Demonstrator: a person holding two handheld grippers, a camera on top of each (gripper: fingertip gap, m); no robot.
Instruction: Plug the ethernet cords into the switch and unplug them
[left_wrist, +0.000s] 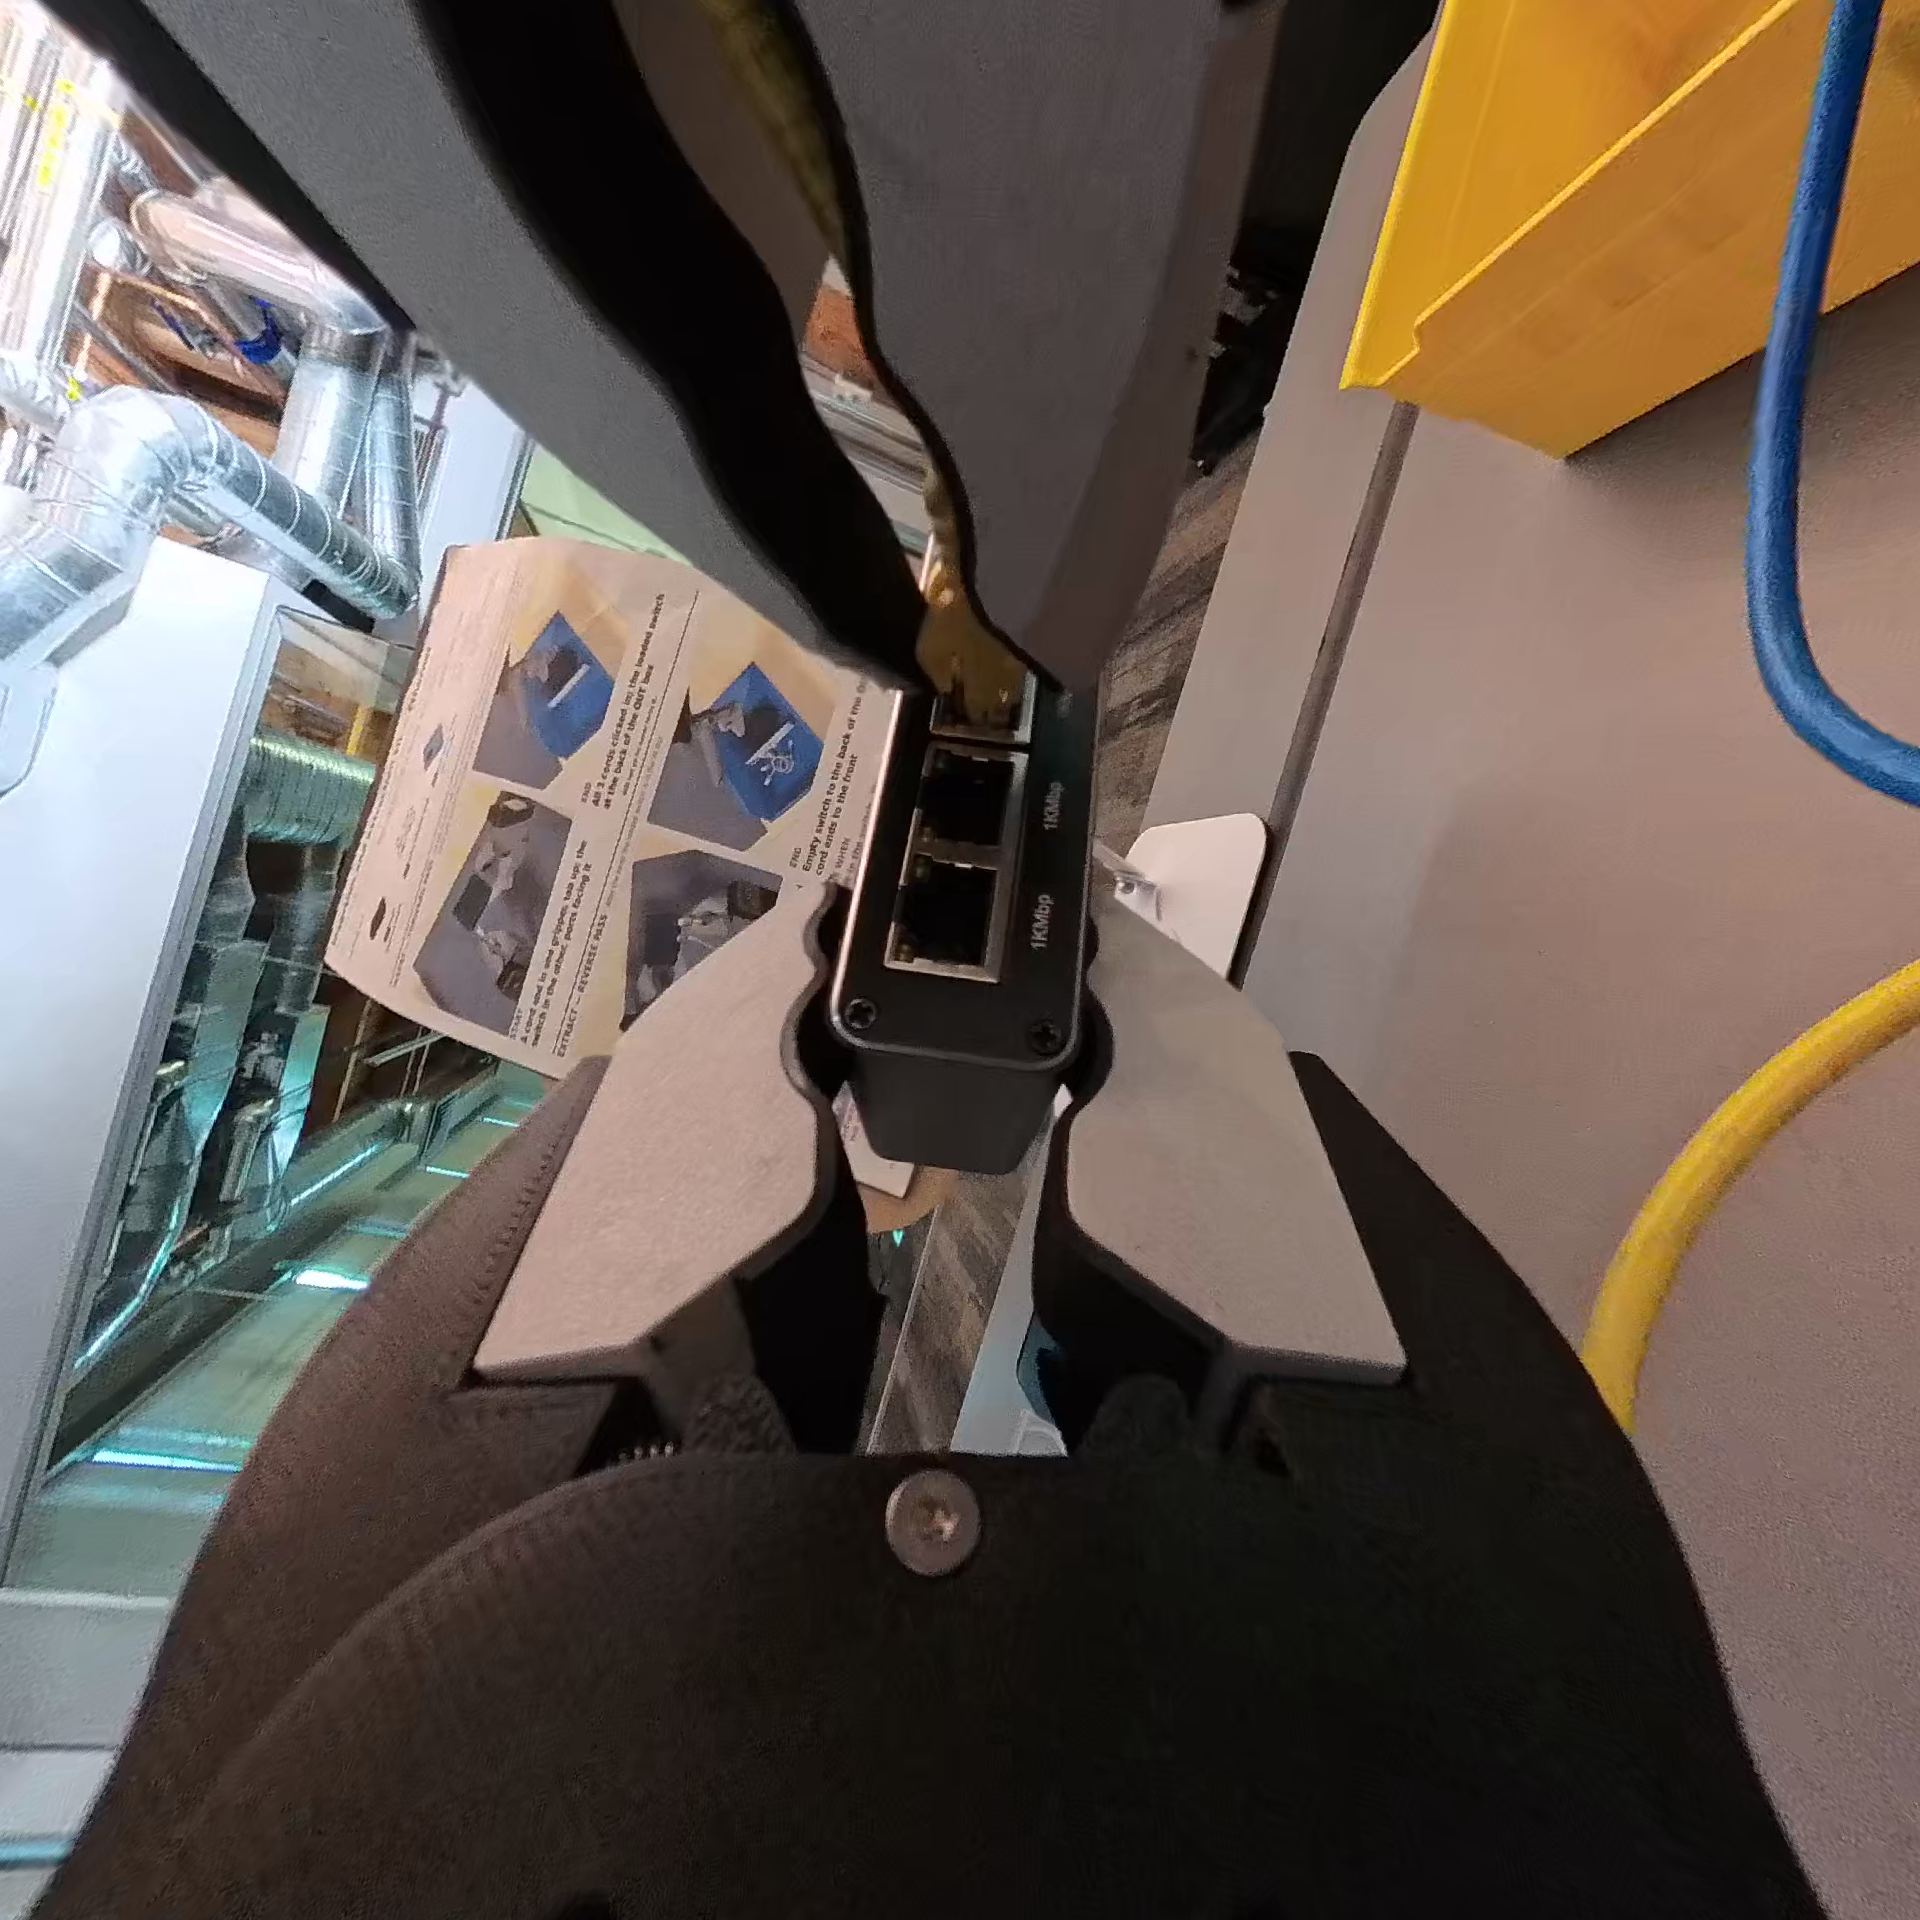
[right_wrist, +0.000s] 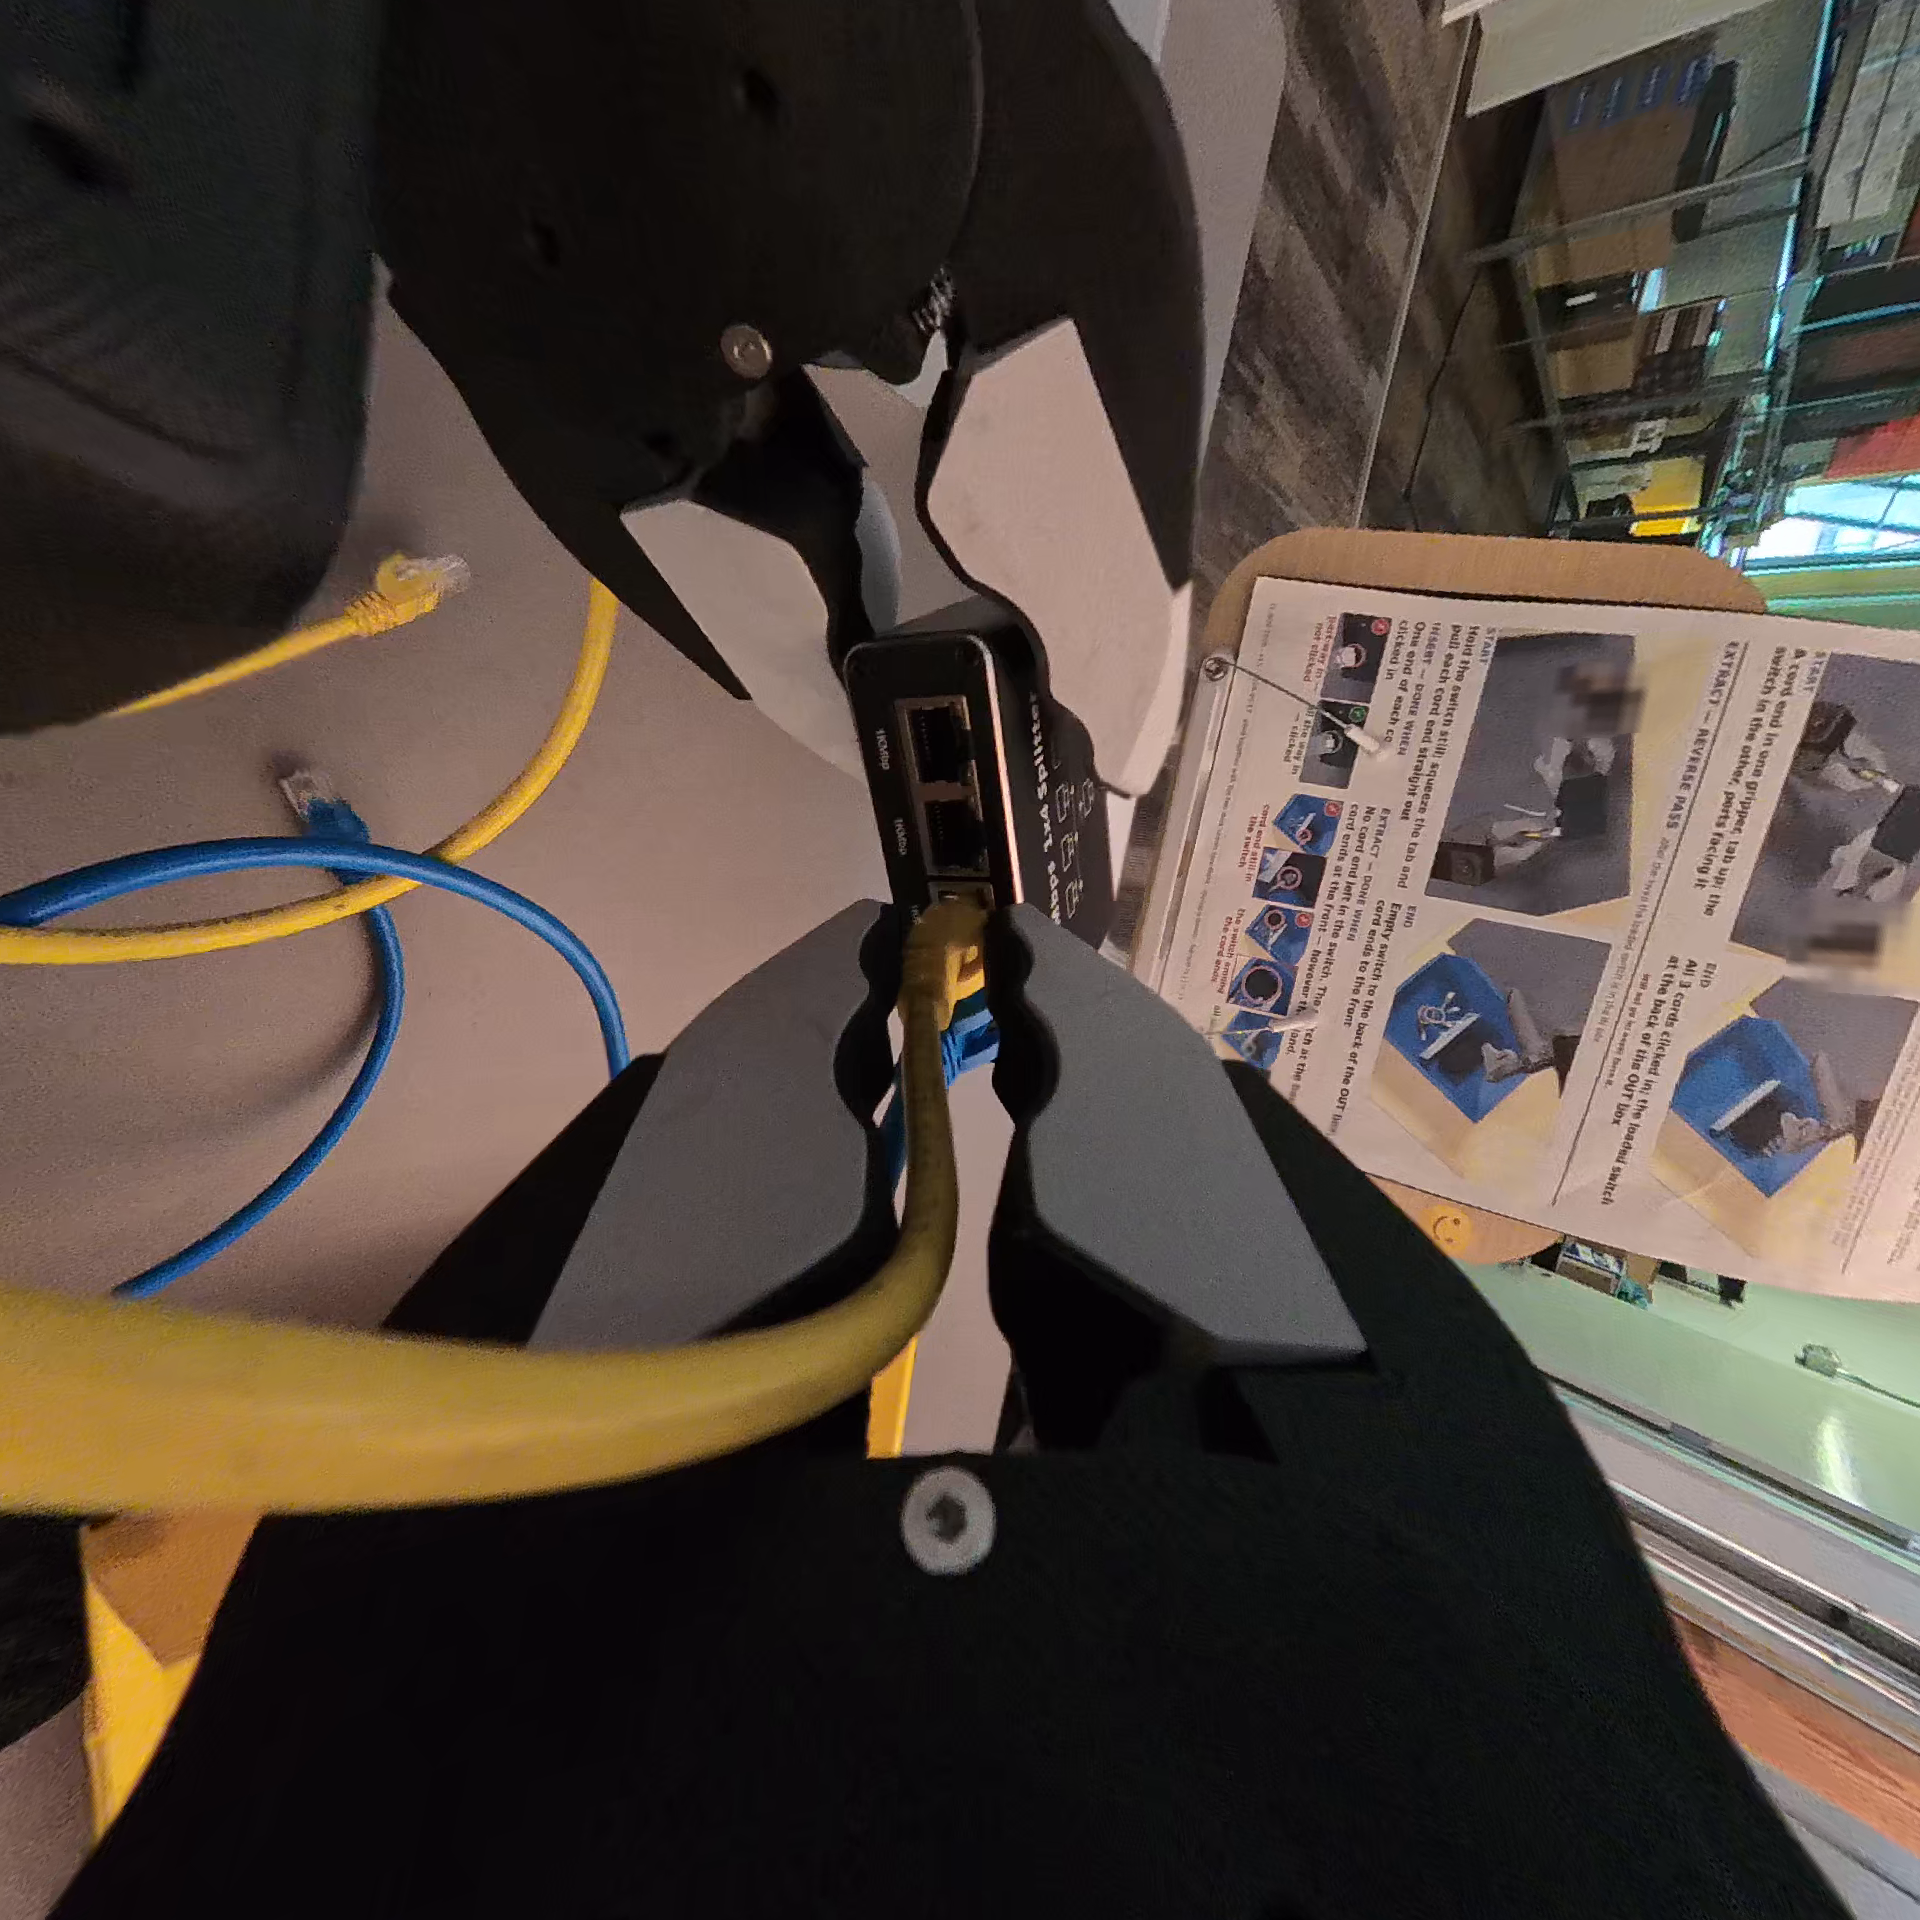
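Right tongs (right_wrist: 940, 997) pinch yellow cord (right_wrist: 925, 1143) at left-held switch (right_wrist: 951, 769).

Black switch (left_wrist: 961, 914) with white printed port markings beside its sockets, instruction sheet (right_wrist: 1558, 914) bearing printed headings, captions, photos

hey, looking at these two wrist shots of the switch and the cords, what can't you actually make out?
- Left wrist view: whether the yellow plug is fully seated; the right gripper covers that port of the switch.
- Right wrist view: the same port, hidden by the plug and right gripper.
- Right wrist view: the blue cord runs off the left edge.
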